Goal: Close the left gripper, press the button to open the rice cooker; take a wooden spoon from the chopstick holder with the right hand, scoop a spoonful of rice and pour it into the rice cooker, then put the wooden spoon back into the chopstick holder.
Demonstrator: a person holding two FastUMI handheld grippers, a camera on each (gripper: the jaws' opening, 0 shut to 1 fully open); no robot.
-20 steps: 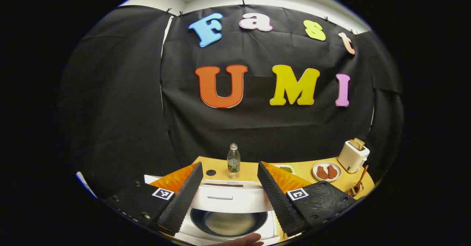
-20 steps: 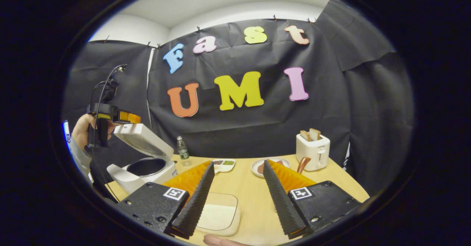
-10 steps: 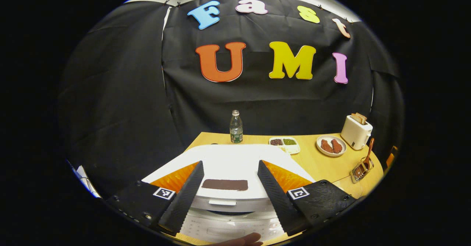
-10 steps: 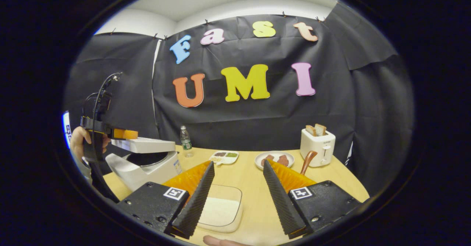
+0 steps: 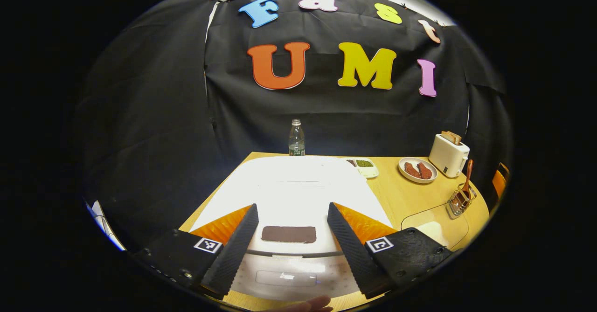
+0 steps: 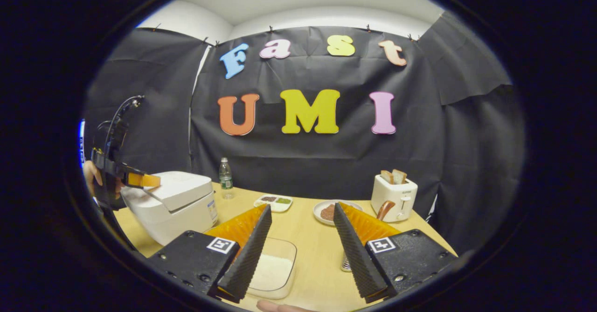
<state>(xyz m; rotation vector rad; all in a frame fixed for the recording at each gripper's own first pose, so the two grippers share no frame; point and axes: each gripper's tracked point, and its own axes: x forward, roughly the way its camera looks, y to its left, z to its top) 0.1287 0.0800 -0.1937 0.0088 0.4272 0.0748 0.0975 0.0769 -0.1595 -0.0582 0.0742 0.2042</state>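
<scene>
The white rice cooker (image 5: 289, 181) sits with its lid down, right under my left gripper (image 5: 291, 207), which is open with its fingers spread over the lid's front and a dark panel between them. In the right gripper view the rice cooker (image 6: 177, 200) stands at the left, and the left gripper (image 6: 140, 180) rests on its lid, held by a hand. The wooden spoon (image 5: 468, 172) stands in the wire chopstick holder (image 5: 459, 202) at the far right. My right gripper (image 6: 302, 207) is open above the table. The clear rice container (image 6: 273, 270) lies below its left finger, and the spoon handle (image 6: 385, 208) rises behind its right finger.
A water bottle (image 5: 296, 138) stands at the table's back edge. A divided dish (image 5: 364, 165), a plate of reddish food (image 5: 417, 169) and a white toaster (image 5: 447, 153) with bread line the back right. The wooden table (image 6: 308, 237) stretches between the cooker and the toaster.
The rice cooker's lid has swung down from open to shut, with my left gripper going down on it. My right gripper shifted slightly and stays open.
</scene>
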